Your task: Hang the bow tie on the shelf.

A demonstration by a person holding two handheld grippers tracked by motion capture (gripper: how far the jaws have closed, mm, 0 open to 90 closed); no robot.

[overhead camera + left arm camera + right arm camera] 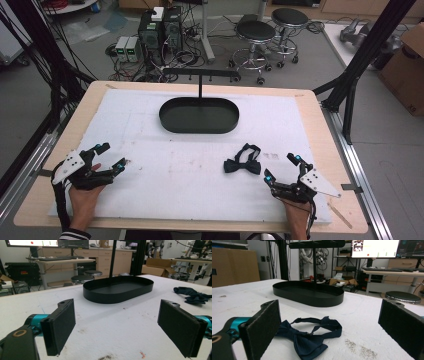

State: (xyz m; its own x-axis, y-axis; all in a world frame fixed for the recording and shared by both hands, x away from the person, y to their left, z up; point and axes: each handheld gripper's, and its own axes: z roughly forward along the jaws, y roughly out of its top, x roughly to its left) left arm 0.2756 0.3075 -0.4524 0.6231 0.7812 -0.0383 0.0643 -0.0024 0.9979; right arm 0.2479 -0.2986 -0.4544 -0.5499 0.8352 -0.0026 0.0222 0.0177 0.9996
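A dark navy bow tie point(242, 161) lies flat on the white table cover, right of centre; it shows close up in the right gripper view point(310, 336) and far right in the left gripper view point(192, 295). A black oval tray point(170, 121) with an upright T-shaped stand point(200, 75) sits at the back centre. My left gripper point(113, 156) rests at the front left, open, nothing between its pads point(60, 325). My right gripper point(281, 167) is open at the front right, just right of the bow tie and apart from it.
The white cover point(165, 175) spreads over a wooden table point(320, 120). Beyond the far edge stand stools point(256, 35), computer boxes point(160, 27) and cables on the floor. A black frame post point(370, 45) rises at the right.
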